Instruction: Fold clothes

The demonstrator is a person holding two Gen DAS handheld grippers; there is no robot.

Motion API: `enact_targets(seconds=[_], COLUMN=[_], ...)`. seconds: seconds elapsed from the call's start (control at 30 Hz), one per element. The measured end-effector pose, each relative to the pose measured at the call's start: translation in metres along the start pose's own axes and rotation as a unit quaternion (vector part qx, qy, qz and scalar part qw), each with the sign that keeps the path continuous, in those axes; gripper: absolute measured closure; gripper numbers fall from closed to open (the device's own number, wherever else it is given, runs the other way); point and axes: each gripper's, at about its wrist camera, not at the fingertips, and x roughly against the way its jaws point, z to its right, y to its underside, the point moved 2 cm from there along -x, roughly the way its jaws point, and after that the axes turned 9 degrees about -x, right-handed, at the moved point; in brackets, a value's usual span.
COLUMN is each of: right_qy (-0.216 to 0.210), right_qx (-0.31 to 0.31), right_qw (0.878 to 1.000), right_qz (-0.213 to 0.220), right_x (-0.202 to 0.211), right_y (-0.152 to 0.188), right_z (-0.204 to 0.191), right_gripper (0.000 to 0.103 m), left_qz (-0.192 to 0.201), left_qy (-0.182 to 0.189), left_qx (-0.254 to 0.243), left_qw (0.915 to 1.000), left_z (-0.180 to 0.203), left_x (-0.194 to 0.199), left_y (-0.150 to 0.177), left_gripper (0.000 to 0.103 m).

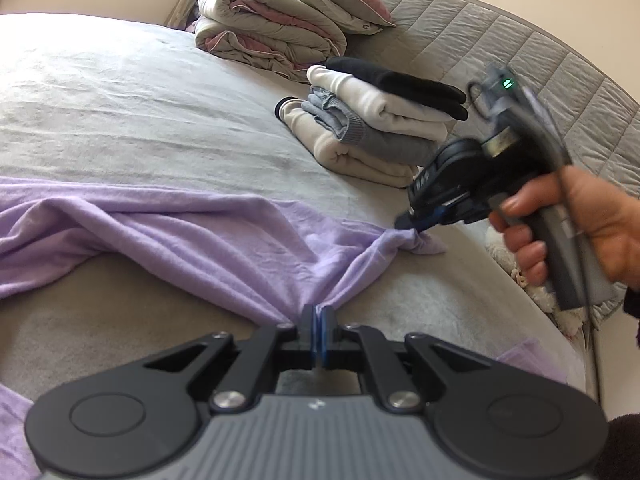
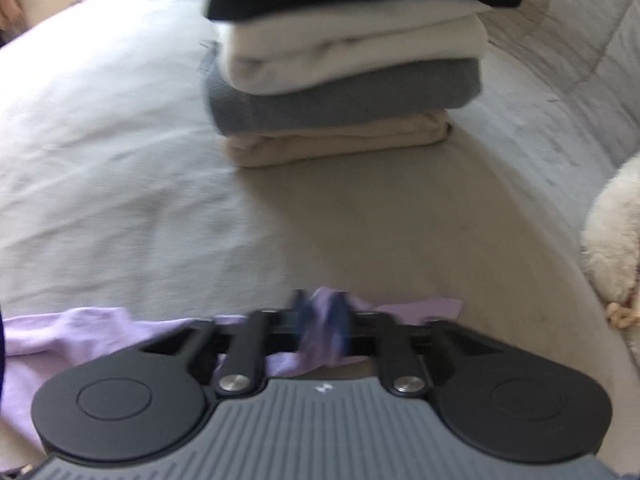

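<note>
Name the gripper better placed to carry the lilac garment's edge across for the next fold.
Probably right: the right gripper pinches the lilac garment at its outer tip, free to swing across. The left gripper grips a bunched mid-edge.

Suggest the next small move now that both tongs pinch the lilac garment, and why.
Probably lift and draw both corners apart. The left tongs and right tongs are each shut on the lilac garment, which lies bunched and wrinkled on the bed; tension would flatten it for folding.

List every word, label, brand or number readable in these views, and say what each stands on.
No readable text.
Small white emblem on the left gripper body: a logo, no letters.
Same emblem on the right gripper: blurred.
Label patch on the right gripper's side in the left view: too blurred.
</note>
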Motion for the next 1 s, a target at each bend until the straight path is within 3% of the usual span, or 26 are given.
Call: enact_targets(seconds=[0.2, 0.37, 0.57, 0.67, 0.77, 0.9, 1.0], right_qy=[-0.003, -0.059, -0.094, -0.086, -0.075, -0.066, -0.075], right_qx=[0.000, -0.041, -0.038, -0.032, -0.030, -0.029, -0.031], right_qw=[0.999, 0.991, 0.980, 0.983, 0.990, 0.997, 0.997], right_qz=[0.052, 0.116, 0.172, 0.158, 0.116, 0.041, 0.000], right_x=[0.011, 0.040, 0.075, 0.075, 0.064, 0.039, 0.022], right_y=[-0.012, -0.039, -0.046, -0.037, -0.021, 0.016, 0.039], right_z=[0.003, 0.011, 0.026, 0.041, 0.056, 0.078, 0.096], right_gripper=[0.100, 0.101, 0.101, 0.101, 0.100, 0.100, 0.100], left_qz=[0.007, 0.036, 0.060, 0.034, -0.009, -0.068, -0.087], left_qy=[-0.018, -0.040, -0.020, 0.000, 0.010, -0.001, -0.012], left_qx=[0.004, 0.007, 0.005, -0.020, -0.055, -0.087, -0.103], left_qw=[0.9998, 0.9985, 0.9980, 0.9992, 0.9984, 0.9939, 0.9908], left_z=[0.000, -0.008, 0.003, 0.017, 0.027, 0.035, 0.038], left_x=[0.002, 0.015, 0.029, 0.028, 0.022, 0.010, 0.005], left_y=[-0.015, -0.044, -0.066, -0.058, -0.041, -0.016, -0.007], left_gripper=[0.102, 0.102, 0.102, 0.102, 0.102, 0.102, 0.101])
